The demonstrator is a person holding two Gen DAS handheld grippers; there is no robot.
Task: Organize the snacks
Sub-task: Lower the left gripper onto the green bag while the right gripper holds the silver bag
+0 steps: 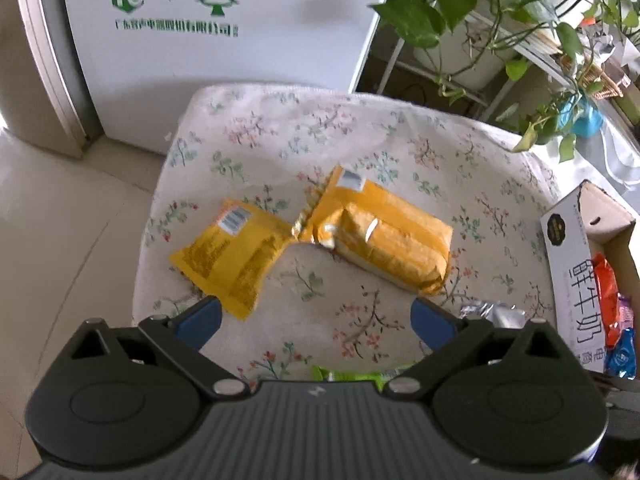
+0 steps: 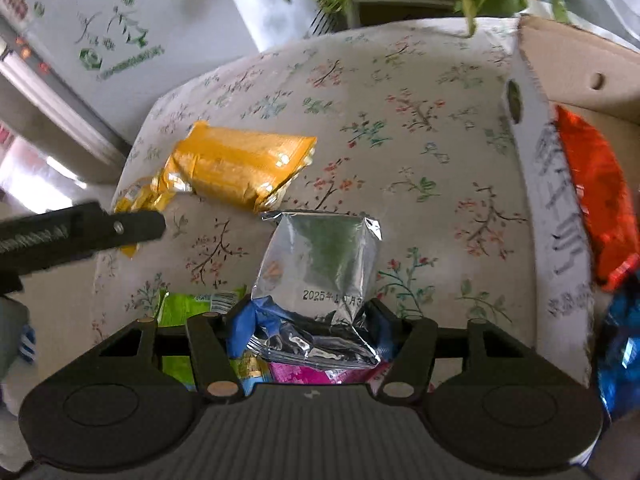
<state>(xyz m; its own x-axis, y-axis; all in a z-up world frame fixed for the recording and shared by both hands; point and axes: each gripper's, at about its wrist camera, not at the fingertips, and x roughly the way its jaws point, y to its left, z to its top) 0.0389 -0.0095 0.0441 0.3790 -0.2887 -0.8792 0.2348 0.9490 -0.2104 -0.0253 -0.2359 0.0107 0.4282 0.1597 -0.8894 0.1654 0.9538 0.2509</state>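
Two yellow snack packets lie on the floral-cloth table (image 1: 360, 140): a flat one (image 1: 232, 252) at left and a bulky one (image 1: 384, 236) beside it, also in the right wrist view (image 2: 240, 164). My left gripper (image 1: 316, 320) is open and empty, hovering just short of them. My right gripper (image 2: 308, 328) is shut on a silver foil packet (image 2: 320, 268), held above the table. A cardboard box (image 2: 552, 208) at right holds an orange packet (image 2: 596, 192) and a blue one (image 2: 620, 356). Green (image 2: 180, 312) and pink (image 2: 296, 374) packets lie under the right gripper.
A white appliance with green print (image 1: 224, 52) stands behind the table. Potted vines on a rack (image 1: 500, 20) fill the back right. The left gripper's black body (image 2: 80, 232) reaches in from the left in the right wrist view. Tiled floor (image 1: 60, 220) lies left of the table.
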